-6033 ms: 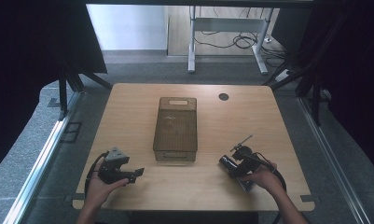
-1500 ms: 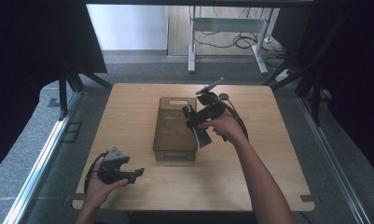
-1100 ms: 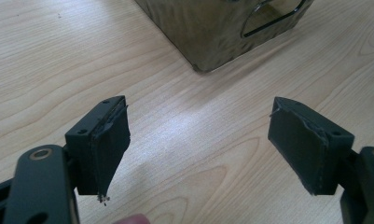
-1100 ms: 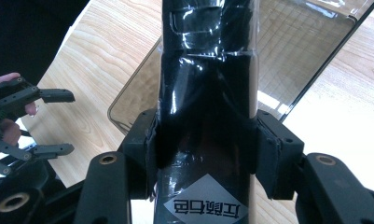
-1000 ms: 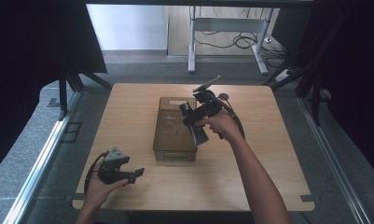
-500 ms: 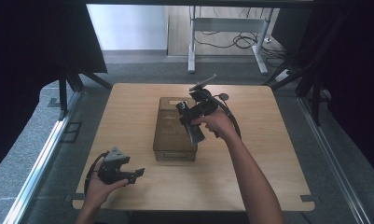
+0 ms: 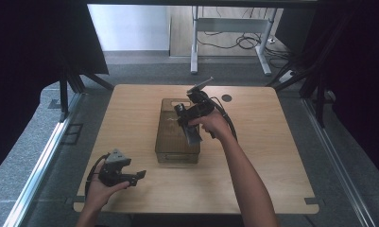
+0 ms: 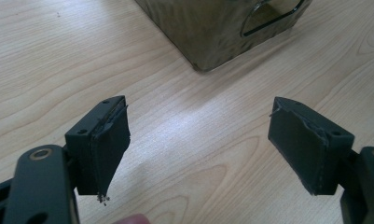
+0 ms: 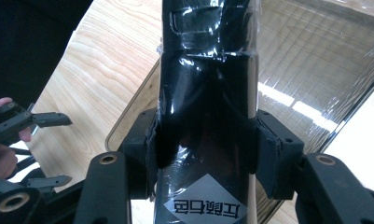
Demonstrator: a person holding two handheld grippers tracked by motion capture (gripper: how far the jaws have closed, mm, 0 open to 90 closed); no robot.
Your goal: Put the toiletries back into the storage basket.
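My right gripper [image 7: 187, 124] hangs over the right side of a translucent brown bin [image 7: 170, 142] at the middle of the table. It is shut on a black plastic-wrapped pack [image 7: 193, 136] that points down toward the bin. In the right gripper view the pads [image 9: 268, 154] press both sides of the pack [image 9: 208, 84], which carries a grey label, with the bin [image 9: 315, 70] beneath it. My left gripper [image 7: 139, 176] rests near the front left table edge, open and holding nothing. In its own view the left gripper [image 8: 198, 149] faces the bin's corner [image 8: 212, 32].
A wooden table [image 7: 272, 156] carries the bin. A small round dark grommet [image 7: 227, 98] sits at the back right. Dark curtains flank the table, and a metal desk frame [image 7: 229, 28] with floor cables stands beyond it.
My right gripper with the black pack has drifted left and down, from beside the bin's far right end to over the bin. The left gripper has stayed put.
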